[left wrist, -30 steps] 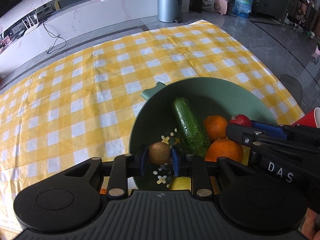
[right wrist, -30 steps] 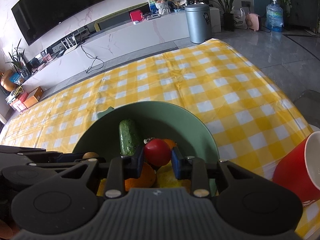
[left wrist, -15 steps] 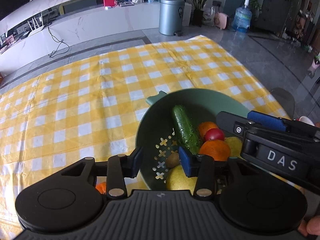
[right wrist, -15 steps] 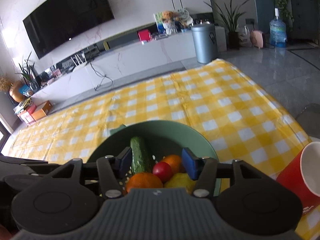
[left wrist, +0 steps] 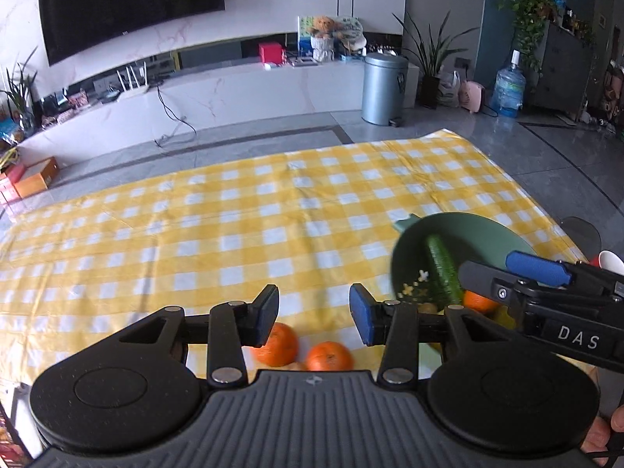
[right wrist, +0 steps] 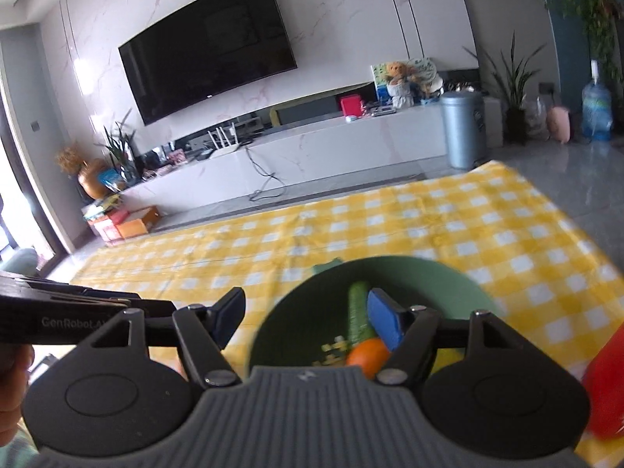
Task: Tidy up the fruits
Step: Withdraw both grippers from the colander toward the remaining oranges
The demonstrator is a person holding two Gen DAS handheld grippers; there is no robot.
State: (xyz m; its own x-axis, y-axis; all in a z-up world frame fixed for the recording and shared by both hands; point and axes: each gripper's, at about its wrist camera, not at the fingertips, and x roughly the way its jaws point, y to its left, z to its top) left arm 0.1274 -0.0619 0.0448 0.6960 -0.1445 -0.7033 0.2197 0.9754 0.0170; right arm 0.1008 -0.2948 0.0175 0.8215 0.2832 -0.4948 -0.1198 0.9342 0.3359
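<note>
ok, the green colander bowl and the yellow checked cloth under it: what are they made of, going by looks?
Green colander bowl: probably plastic; matte, even colour, moulded side tab, cross-shaped drain holes in the base. Coated metal can't be ruled out. Yellow checked cloth: thin fabric or a plastic sheet; it shows fold creases and wrinkles, with a slight sheen.

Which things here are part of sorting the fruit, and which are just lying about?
Part of the job: green bowl; cucumber and orange in it; two oranges on the checked cloth.

Lying about: red cup, bin, water bottle, television.
</note>
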